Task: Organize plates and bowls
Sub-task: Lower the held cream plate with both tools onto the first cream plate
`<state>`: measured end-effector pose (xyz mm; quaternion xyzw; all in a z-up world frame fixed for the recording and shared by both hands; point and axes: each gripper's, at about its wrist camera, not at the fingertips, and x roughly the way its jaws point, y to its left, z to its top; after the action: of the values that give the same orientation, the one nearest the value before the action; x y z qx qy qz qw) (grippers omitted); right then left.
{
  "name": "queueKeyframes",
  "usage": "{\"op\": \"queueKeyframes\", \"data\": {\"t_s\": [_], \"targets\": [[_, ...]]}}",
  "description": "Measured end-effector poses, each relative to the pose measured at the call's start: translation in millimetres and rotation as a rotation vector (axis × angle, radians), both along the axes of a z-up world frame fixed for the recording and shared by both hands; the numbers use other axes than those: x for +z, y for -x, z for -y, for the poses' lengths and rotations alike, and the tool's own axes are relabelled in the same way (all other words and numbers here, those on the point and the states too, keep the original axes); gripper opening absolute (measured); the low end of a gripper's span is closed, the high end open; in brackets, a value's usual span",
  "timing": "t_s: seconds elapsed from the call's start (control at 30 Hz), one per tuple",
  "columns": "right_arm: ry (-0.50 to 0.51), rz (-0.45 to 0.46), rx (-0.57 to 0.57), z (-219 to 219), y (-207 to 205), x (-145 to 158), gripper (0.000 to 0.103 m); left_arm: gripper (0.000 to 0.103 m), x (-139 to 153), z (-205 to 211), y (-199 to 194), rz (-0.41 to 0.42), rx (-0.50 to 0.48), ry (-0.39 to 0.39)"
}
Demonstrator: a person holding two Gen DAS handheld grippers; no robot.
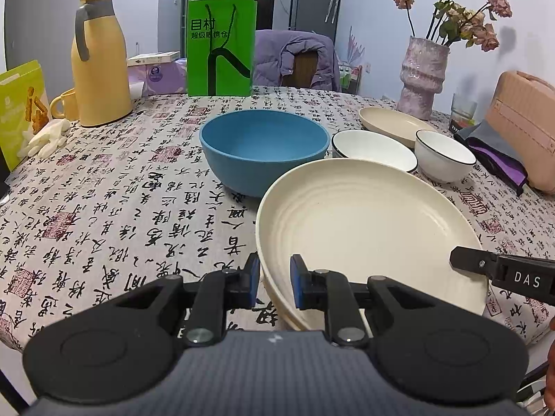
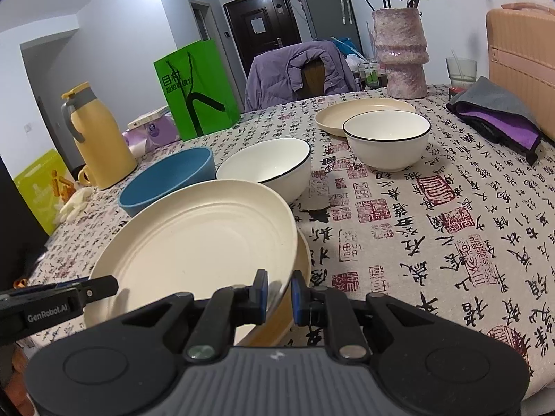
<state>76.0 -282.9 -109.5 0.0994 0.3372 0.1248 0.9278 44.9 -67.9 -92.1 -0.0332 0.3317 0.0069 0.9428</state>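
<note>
I had both grippers on the same cream plate [image 1: 364, 228], low and centre-right in the left wrist view. The left gripper [image 1: 274, 282] pinched its near rim between blue pads, and the right gripper [image 2: 279, 293] pinched the opposite edge — that side looked lifted off a second cream plate [image 2: 305, 256] beneath it. Behind, mid-frame, stood the blue bowl [image 1: 264, 150], then two white bowls [image 1: 374, 149] [image 1: 445, 159] and another cream plate [image 1: 393, 121] toward the upper right, all on the calligraphy tablecloth [image 1: 121, 208].
</note>
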Motion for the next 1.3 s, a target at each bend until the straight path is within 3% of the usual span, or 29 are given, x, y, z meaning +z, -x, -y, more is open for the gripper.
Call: {"op": "queueKeyframes", "data": {"t_s": [1.3], "targets": [[0.309, 0.074, 0.003, -38.4, 6.4, 0.2, 0.018, 0.019, -13.0, 7.2, -6.5, -0.020, -0.008, -0.061]]}}
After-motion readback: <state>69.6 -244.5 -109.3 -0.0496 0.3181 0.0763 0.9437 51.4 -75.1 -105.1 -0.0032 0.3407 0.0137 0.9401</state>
